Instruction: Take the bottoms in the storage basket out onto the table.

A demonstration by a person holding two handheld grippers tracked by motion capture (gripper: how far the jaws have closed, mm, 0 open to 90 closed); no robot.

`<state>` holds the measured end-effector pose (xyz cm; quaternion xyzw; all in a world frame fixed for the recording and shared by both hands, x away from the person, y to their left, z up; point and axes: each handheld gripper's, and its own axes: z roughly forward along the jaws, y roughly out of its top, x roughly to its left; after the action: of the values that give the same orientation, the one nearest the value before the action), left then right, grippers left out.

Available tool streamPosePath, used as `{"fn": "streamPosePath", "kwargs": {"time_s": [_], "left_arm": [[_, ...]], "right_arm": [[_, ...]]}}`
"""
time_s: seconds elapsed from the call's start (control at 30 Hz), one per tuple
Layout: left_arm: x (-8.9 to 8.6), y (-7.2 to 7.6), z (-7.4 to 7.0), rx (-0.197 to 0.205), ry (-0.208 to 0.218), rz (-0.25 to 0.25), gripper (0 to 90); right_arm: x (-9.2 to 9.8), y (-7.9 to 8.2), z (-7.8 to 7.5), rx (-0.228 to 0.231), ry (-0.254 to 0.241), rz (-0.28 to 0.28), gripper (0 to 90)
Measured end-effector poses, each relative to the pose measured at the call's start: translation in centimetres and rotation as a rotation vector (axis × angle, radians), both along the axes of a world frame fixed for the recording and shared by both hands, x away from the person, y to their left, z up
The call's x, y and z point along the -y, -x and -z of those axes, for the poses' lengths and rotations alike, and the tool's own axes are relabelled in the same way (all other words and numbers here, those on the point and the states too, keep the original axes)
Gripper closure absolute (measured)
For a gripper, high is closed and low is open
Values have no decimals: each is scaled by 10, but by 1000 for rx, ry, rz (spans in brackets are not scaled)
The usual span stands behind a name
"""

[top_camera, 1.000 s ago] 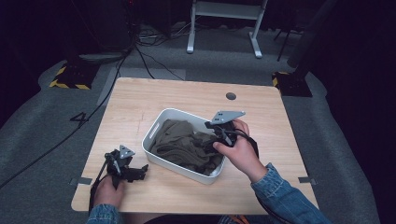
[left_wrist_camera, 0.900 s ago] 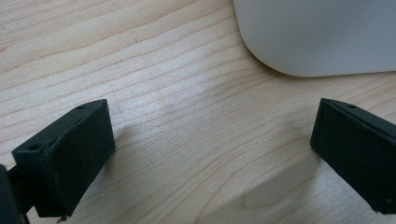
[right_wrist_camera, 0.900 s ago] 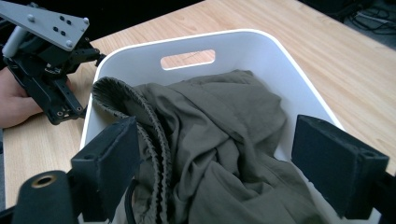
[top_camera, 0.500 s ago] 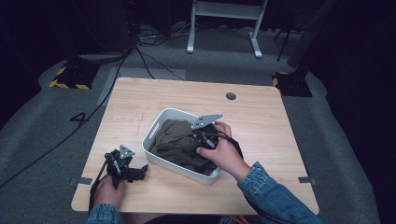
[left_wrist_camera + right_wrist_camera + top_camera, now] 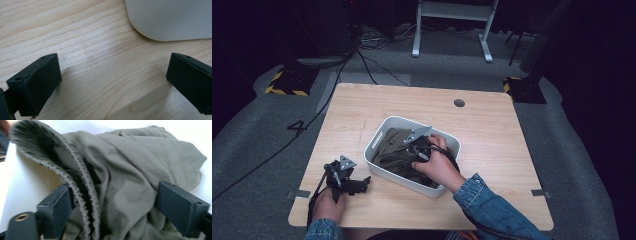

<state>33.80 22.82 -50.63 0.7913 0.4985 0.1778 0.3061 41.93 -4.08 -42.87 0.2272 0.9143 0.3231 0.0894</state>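
Crumpled olive-green cloth garment, soft woven fabric, heavily creased, with a gathered elastic-looking hem folded over along one side. In the high view the garment is bunched inside the white rectangular plastic tub with rounded corners, set near the middle of the light wooden table; nothing else can be made out in the tub.

Right gripper is lowered into the tub, over the cloth. In the right gripper view, right gripper jaws stand spread wide, one on each side of a cloth fold; they have just been opening further. Fabric sits between them and brushes both inner faces, but is not pinched. Denim sleeve enters from the near right.

Left gripper is rested on the table at the near left, just beside the tub's near-left corner. Left gripper jaws are spread wide, with bare wood between them, nothing held.
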Motion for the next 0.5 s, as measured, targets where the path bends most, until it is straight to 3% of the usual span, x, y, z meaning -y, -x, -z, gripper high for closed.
{"fn": "streamPosePath", "kwargs": {"time_s": [0.23,0.5], "left_arm": [[0,0,0,-1,0,0,0],[0,0,0,0,0,0,0]], "right_arm": [[-3,-13,23,-35,40,33,65],[-5,-18,42,-87,50,78,0]]}}
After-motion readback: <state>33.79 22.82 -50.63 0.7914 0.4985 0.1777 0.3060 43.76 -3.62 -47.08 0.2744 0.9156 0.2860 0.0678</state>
